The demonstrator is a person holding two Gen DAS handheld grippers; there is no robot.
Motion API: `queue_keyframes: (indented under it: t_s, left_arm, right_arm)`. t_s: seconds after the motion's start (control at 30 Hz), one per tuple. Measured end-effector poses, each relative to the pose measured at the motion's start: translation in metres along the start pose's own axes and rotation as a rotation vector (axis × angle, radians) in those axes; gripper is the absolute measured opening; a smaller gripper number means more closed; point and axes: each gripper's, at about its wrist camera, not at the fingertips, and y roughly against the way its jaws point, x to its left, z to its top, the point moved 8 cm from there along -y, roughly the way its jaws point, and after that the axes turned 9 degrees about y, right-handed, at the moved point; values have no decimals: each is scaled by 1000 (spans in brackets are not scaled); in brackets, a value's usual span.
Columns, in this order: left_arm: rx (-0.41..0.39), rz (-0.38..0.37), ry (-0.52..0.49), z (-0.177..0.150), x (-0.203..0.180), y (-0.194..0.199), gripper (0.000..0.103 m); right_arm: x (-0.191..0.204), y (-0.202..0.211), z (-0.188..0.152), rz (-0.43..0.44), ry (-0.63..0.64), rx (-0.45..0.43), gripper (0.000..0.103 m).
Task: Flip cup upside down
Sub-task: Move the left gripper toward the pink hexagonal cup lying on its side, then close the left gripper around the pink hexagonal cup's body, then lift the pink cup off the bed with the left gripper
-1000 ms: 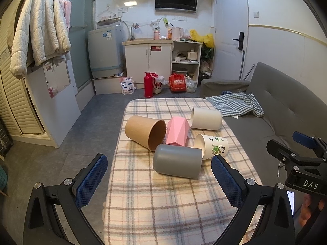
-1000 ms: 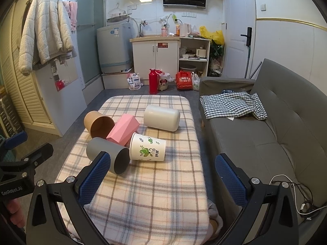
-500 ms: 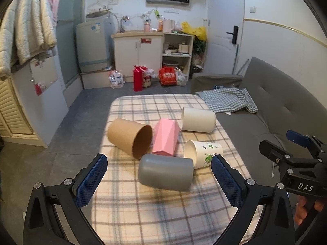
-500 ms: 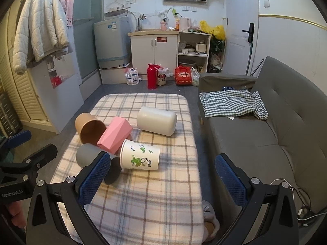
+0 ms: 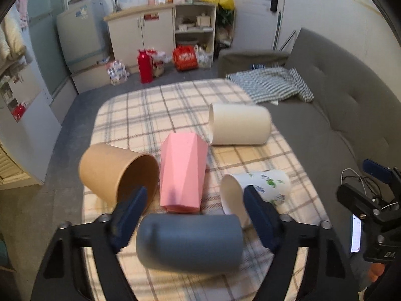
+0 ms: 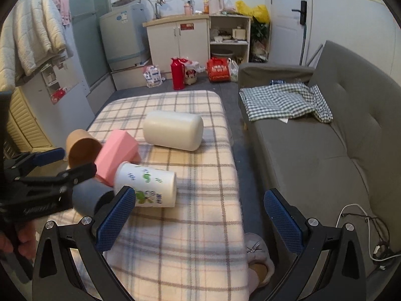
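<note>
Several cups lie on their sides on the plaid table [image 5: 140, 115]. A grey cup [image 5: 190, 243] lies nearest, crosswise between the fingers of my open left gripper [image 5: 194, 213]; whether the pads touch it I cannot tell. Behind it lie a brown paper cup [image 5: 117, 175], a pink faceted cup [image 5: 183, 168], a white printed paper cup [image 5: 258, 188] and a cream cup [image 5: 240, 126]. My right gripper [image 6: 200, 213] is open and empty above the table's near right part, with the printed cup [image 6: 146, 188] by its left finger. The left gripper also shows in the right wrist view [image 6: 50, 175].
A grey sofa [image 6: 325, 150] with a checked cloth [image 6: 283, 101] runs along the table's right side. Floor lies to the left. Cabinets, a washing machine, a red flask [image 6: 176, 74] and bags stand at the far wall. A slipper [image 6: 258, 263] and cables lie on the floor at right.
My left gripper has moved forward and down so the grey cup now lies between its fingers, which have narrowed. My right gripper has moved slightly forward and stays open.
</note>
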Motion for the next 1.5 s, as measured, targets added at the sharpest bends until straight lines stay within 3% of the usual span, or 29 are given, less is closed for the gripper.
queue_keyframes:
  t_s: [0.1, 0.33, 0.67, 0.97, 1.03, 1.5]
  left_arm:
    - [40, -22, 7, 2, 1, -15, 64]
    - [117, -14, -34, 1, -2, -48, 64]
    - [168, 74, -75, 8, 8, -72, 64]
    - [180, 105, -116, 19, 3, -85, 64]
    - [184, 102, -130, 19, 1, -85, 60]
    - [136, 73, -122, 14, 1, -50, 58]
  right_arm:
    - [-8, -11, -1, -6, -20, 14, 103]
    - [-31, -33, -6, -36, -69, 39, 103]
    - [-29, -41, 1, -22, -68, 40, 103]
    - [-21, -41, -3, 0, -68, 46, 103]
    - [-19, -42, -4, 5, -68, 48, 103]
    - [-15, -38, -4, 19, -79, 45, 103]
